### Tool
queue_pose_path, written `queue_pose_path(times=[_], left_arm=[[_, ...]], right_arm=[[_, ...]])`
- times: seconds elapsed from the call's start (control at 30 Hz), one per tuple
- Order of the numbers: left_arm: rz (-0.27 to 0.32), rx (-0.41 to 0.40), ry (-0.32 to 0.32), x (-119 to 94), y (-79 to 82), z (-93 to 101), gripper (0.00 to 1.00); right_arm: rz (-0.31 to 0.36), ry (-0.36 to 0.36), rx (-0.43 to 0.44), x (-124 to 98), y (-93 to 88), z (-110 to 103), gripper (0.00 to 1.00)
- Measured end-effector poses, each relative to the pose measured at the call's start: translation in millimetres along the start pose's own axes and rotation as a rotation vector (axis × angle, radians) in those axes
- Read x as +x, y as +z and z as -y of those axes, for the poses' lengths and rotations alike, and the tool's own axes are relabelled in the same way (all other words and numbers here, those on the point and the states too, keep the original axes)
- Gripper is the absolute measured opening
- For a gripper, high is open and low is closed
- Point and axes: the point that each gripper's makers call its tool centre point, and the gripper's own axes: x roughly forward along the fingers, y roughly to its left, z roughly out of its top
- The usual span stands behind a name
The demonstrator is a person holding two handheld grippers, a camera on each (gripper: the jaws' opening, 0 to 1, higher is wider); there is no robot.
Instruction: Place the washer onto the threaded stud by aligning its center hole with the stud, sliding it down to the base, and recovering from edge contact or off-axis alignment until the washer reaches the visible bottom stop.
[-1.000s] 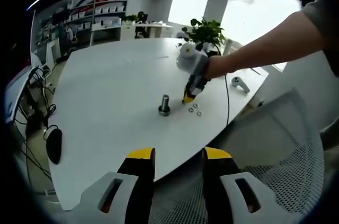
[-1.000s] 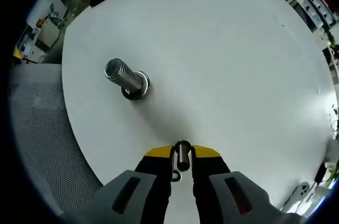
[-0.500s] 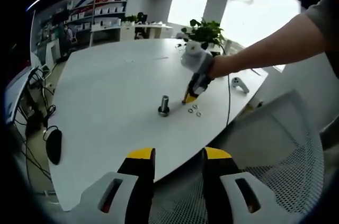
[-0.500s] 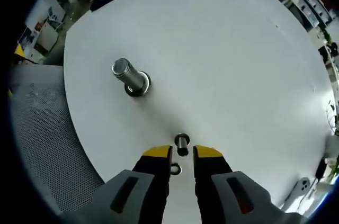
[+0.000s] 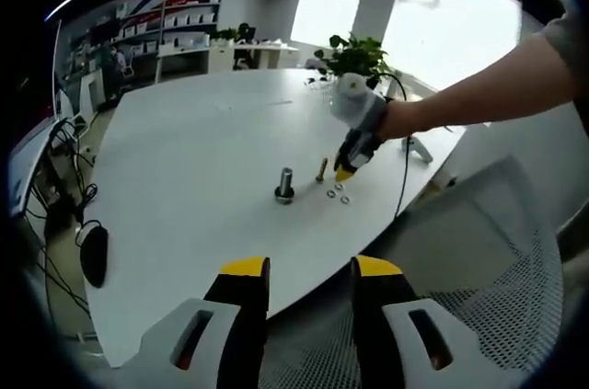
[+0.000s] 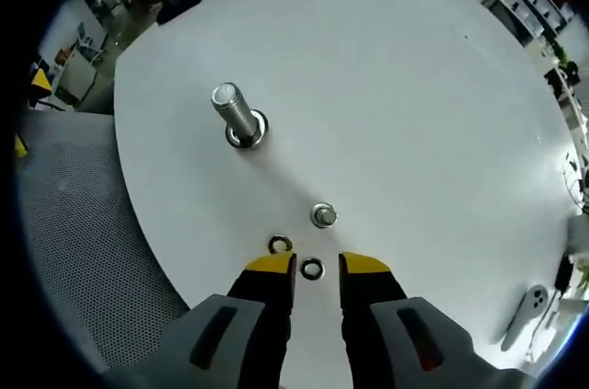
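A large threaded stud (image 6: pixel 236 113) stands upright on the white table (image 6: pixel 414 85), with a ring at its base. Nearer my right gripper, a small bolt (image 6: pixel 323 215) also stands on end. Two loose washers lie flat: one washer (image 6: pixel 312 269) sits between the tips of my right gripper (image 6: pixel 317 267), which is open, and the other washer (image 6: pixel 280 245) lies just left of it. In the left gripper view, the stud (image 5: pixel 284 185), small bolt (image 5: pixel 322 168) and washers (image 5: pixel 338 192) sit mid-table, with the right gripper (image 5: pixel 348 171) hovering above the washers. My left gripper (image 5: pixel 308 280) is open and holds nothing, back over the table's near edge.
A mesh chair (image 5: pixel 479 251) sits by the table edge, also the chair (image 6: pixel 74 251) at the left. A white controller (image 5: pixel 416 145) lies near the far edge, a black mouse (image 5: pixel 92 251) below the table, a plant (image 5: pixel 354 53) behind.
My right gripper has opened off the small bolt and drawn back, leaving the bolt standing on the table. The two washers have come into sight at its tips. The left gripper has stayed still.
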Motion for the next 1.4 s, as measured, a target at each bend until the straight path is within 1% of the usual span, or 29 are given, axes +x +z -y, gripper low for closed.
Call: queue_pose_path(times=[0.27,0.47,0.53,0.73,1.0,1.17,1.33,1.4], left_arm=[[-0.002,0.005,-0.001,0.0,-0.4,0.4,0.33],[-0.003,0.003,-0.001,-0.1,-0.7,0.2,0.33],[0.001,0.002,0.002,-0.3,-0.2,-0.3,0.33],[-0.003,0.0,0.003,-0.4,-0.8,-0.4,0.33],[-0.002,0.0,0.004,-0.5,-0.9,-0.6,0.33],[-0.005,0.001,0.003,-0.5,-1.1,-0.5,0.33],[-0.004,-0.001,0.004,-0.4,-1.0,-0.8,0.33],[-0.006,-0.001,0.004,-0.5,-1.3,-0.6,0.33]], right_arm=[[-0.003,0.003,0.012,-1.1,-11.2,-8.7,0.21],[-0.008,0.003,0.022,-0.2,-19.6,-10.3,0.21],[0.001,0.008,0.025,-0.9,-20.5,-14.5,0.21],[-0.001,0.026,0.009,3.4,-22.8,-24.8,0.21],[-0.022,0.043,-0.018,10.6,-26.3,-37.7,0.21],[-0.028,0.043,-0.026,12.3,-26.1,-38.3,0.21],[-0.048,0.043,-0.032,16.7,-30.7,-38.5,0.21],[-0.046,0.041,-0.038,16.8,-30.7,-38.8,0.2]])
